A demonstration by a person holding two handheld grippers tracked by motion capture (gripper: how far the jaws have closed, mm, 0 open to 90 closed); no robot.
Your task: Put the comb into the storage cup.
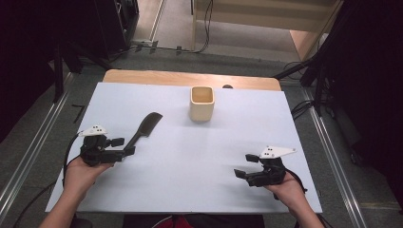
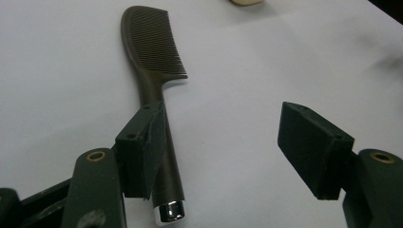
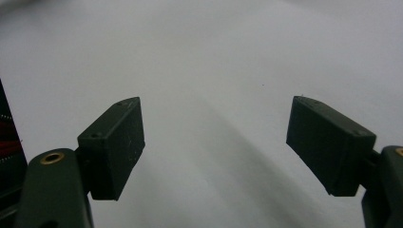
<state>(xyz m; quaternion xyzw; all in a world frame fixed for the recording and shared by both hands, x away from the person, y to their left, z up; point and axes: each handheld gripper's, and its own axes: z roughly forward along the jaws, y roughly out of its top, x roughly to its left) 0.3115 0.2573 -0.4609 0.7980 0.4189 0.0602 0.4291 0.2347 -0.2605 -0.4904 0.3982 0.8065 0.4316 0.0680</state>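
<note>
While its jaws stand spread wide and grip nothing, the left gripper has the dark comb lying flat on the white table against the inner face of one jaw, the handle's metal cap between the jaws and the teeth pointing away. Farther off stands the beige cup. Well apart, the right gripper is also spread, over bare table.

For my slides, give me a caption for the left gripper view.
Open left gripper poised over the dark comb, one jaw beside its handle.
</note>
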